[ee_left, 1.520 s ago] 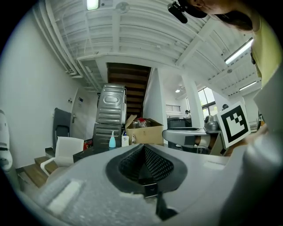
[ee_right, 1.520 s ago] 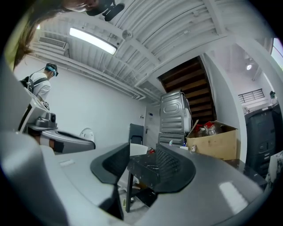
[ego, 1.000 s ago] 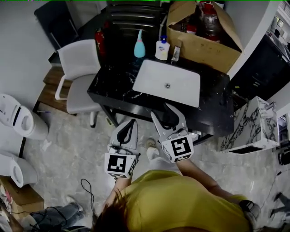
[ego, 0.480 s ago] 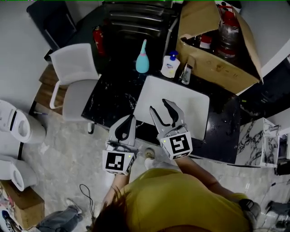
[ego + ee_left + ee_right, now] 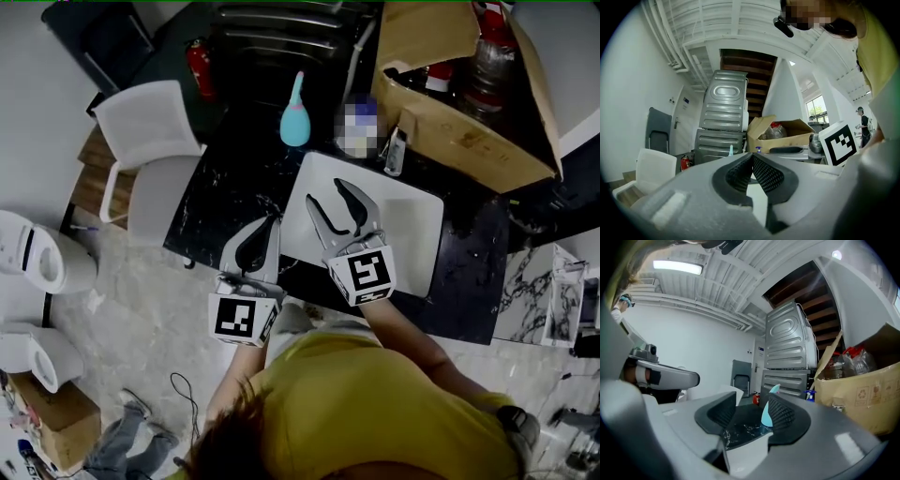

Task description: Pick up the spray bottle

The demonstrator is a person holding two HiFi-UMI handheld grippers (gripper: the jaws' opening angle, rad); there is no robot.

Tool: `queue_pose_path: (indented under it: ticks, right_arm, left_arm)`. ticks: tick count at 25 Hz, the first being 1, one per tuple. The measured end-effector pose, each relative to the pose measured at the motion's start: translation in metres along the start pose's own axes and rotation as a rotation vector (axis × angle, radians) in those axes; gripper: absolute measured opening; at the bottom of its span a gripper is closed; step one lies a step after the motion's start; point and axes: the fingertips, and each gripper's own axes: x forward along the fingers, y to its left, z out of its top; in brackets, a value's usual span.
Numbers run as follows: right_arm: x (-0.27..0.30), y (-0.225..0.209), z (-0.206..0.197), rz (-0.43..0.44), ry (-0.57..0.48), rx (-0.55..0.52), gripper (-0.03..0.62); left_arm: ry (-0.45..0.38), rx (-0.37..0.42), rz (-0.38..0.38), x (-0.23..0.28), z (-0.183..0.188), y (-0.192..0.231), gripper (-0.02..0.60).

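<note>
While the right tongs [image 5: 324, 192] hang over the white rectangular basin [image 5: 412, 234] with their jaws about halfway apart and opening, nothing between the pads, the left tongs [image 5: 272, 220] sit at the near edge of the black, white-veined marble desk [image 5: 220, 187] with their jaws pressed together on nothing. What I take for the spray bottle, a white bottle with a blue nozzle head [image 5: 809, 394], stands untouched at the back of the desk behind the basin, between a teal bottle with a tapered neck [image 5: 295, 117] and an open brown cardboard box [image 5: 459, 131]; a blur patch covers it in the head view. Trouble would likely come from that crowding: a jaw could catch the teal bottle or the small grey item [image 5: 396, 150] beside the target and topple it. Jaws not spread wide enough would shove the upright bottle back rather than straddle it, and the polished desk would probably let it slide. Around the desk are a white chair [image 5: 145, 131], a red fire extinguisher [image 5: 199, 67], stacked grey ribbed units [image 5: 724, 117] and a pale stone-patterned floor [image 5: 141, 309].
</note>
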Motion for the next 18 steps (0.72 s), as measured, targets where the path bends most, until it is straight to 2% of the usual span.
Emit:
queue_pose_path:
  ticks: [11,18]
  right_arm:
    - [0.04,-0.009,0.001,-0.035,0.051,-0.012,0.201]
    - [0.076,-0.019,-0.005,-0.049,0.07,-0.03,0.215]
  left_arm:
    - [0.023,0.009,-0.051,0.032,0.006,0.028,0.003]
    - [0.032,0.011,-0.07,0.054,-0.004,0.054,0.002]
